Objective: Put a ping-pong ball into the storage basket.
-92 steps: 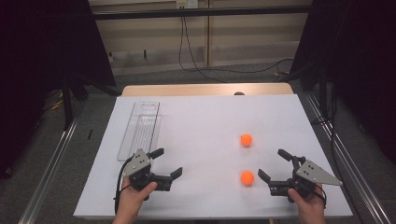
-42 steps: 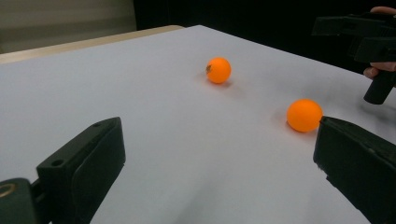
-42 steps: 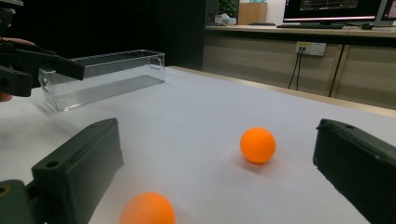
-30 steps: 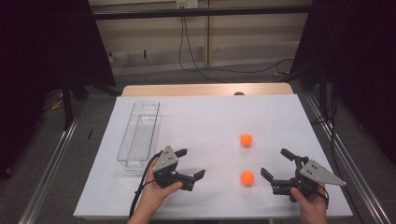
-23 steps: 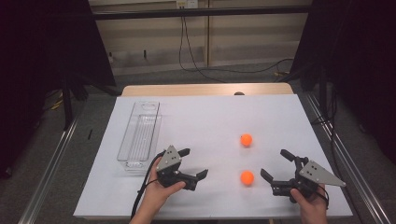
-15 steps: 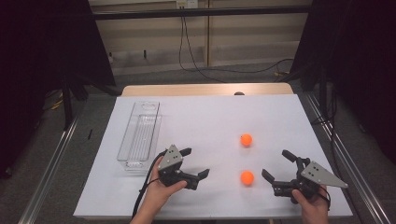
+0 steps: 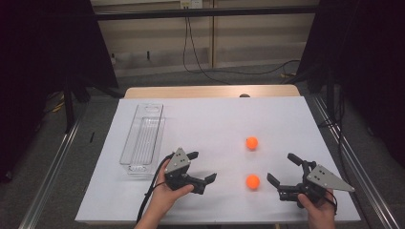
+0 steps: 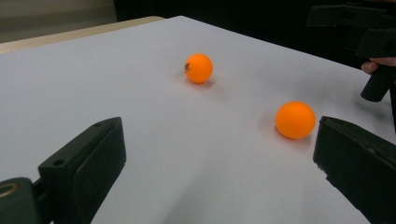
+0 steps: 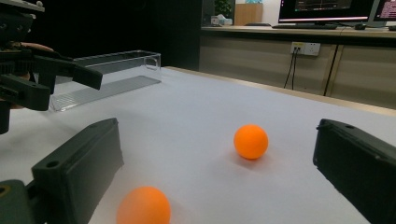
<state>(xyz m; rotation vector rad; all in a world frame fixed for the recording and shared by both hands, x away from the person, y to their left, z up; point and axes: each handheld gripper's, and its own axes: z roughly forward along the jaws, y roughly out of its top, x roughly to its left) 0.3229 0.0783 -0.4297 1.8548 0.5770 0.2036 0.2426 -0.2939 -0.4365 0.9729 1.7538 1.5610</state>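
Observation:
Two orange balls lie on the white table sheet (image 7: 215, 119): the near ball (image 7: 252, 181) (image 8: 294, 120) (image 9: 143, 206) and the far ball (image 7: 251, 142) (image 8: 198, 68) (image 9: 251, 141). My left gripper (image 7: 201, 166) (image 8: 219, 163) is open, low over the sheet, left of the near ball and pointing towards it. My right gripper (image 7: 283, 169) (image 9: 215, 168) is open on the other side of that ball, just right of it. Nothing sits between either pair of jaws. A clear plastic tray (image 7: 143, 138) (image 9: 107, 77) stands empty at the left.
The table's wooden far edge (image 7: 210, 91) runs along the back. Metal rails (image 7: 52, 167) flank the table on both sides. Cables (image 7: 200, 62) lie on the floor beyond. A desk with monitors (image 9: 327, 9) is in the right gripper view's background.
My left gripper has moved right across the sheet, from beside the tray's near end to the middle, closer to the near ball. The right gripper has barely shifted. The balls stay put.

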